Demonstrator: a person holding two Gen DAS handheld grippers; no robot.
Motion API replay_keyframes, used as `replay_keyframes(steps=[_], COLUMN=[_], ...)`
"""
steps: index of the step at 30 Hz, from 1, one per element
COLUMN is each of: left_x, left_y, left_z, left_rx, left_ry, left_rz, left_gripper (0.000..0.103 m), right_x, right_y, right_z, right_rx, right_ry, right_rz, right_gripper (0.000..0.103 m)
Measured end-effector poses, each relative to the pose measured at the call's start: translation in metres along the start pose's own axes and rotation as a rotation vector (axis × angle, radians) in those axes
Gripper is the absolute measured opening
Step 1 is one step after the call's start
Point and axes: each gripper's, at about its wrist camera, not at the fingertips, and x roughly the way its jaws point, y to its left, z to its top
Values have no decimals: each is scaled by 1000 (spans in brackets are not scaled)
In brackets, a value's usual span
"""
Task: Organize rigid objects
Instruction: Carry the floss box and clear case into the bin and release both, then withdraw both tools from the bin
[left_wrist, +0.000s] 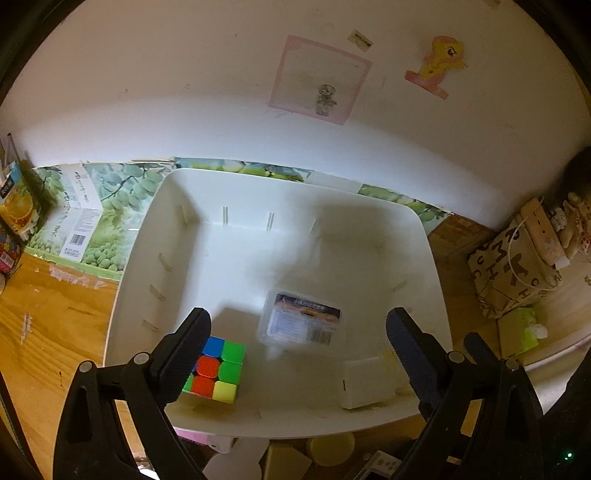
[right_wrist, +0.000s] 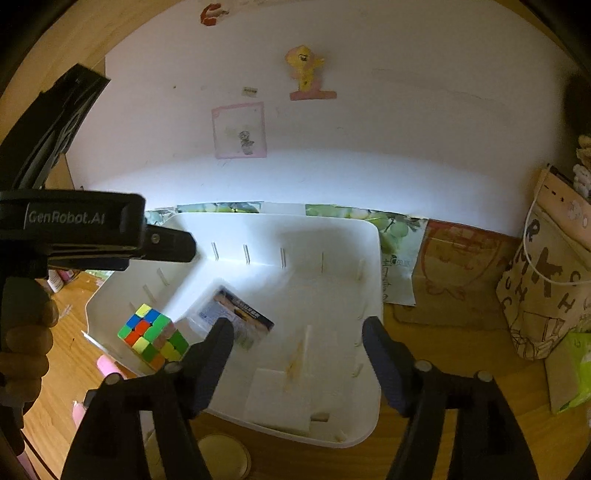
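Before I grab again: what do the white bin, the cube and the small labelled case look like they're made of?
White bin: moulded plastic, smooth, slightly glossy, with slotted walls. Cube: hard plastic, bright glossy tiles. Small case: probably clear rigid plastic over a printed label, though it's blurred. Both grippers are open and empty.

1. "GenRobot.AI" stood in pale letters on the black body of the left hand-held gripper (right_wrist: 168, 242).
2. Scattered capital letters, among them R, K, H, C, were printed on the beige bag (right_wrist: 546, 291).
3. The clear case (left_wrist: 303, 317) bore a label and barcode, print unreadable.
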Motion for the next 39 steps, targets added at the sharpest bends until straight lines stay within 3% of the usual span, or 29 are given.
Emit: replay_keyframes(steps=[6, 9, 23, 39], left_x=[-12, -20, -77, -142], left_y=[0, -2, -17, -28], left_z=[-1, -2, -11, -48], left_rx=[-1, 4, 3, 2], left_ry=[-22, -41, -152, -287], left_rz=[20, 33, 93, 130], left_gripper=[97, 97, 97, 97], right_x=[-5, -11, -58, -110], right_y=[0, 0, -11, -23], right_z=[1, 2, 10, -3], right_rx=[-1, -2, 0, 4], right_ry=[5, -6, -84, -148], right_rz=[-9, -16, -45, -15], right_gripper=[74, 81, 82, 82])
